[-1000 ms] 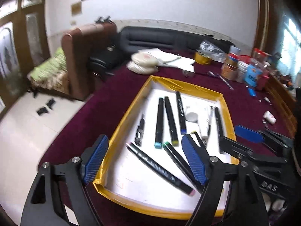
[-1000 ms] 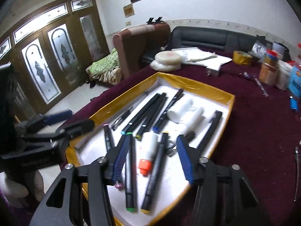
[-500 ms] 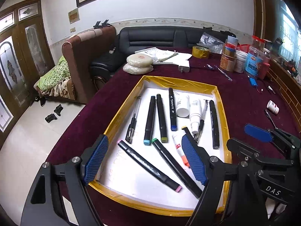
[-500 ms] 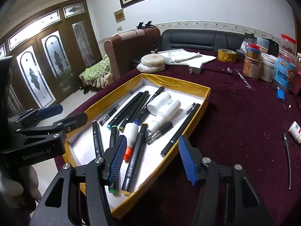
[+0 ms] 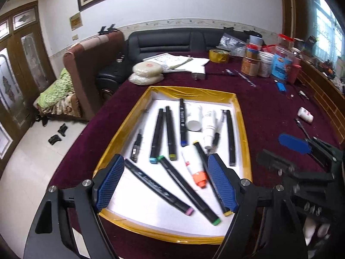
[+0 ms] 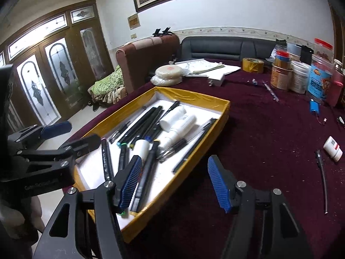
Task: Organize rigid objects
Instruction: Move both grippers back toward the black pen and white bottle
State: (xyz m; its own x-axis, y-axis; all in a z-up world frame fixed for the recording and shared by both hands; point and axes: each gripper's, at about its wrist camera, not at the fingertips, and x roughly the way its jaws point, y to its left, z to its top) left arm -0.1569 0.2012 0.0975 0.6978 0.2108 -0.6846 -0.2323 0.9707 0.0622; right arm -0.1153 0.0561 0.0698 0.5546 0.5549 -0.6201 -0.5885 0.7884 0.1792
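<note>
Left wrist view, markers (image 5: 158, 186) in tray (image 5: 245, 142), below open left claw (image 5: 166, 184)

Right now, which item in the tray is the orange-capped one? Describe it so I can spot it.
Find the gold-rimmed tray on the maroon table. Near its front lies a stubby white tube with an orange cap, among slim black markers; it alone is white-bodied with orange.

White lettering that seems to read "GenRobot.AI", partly blurred, stands on the side of the black plastic left gripper (image 6: 58, 138). Print on the black markers, the white bottles and the blue-labelled jar is too blurred to read.
</note>
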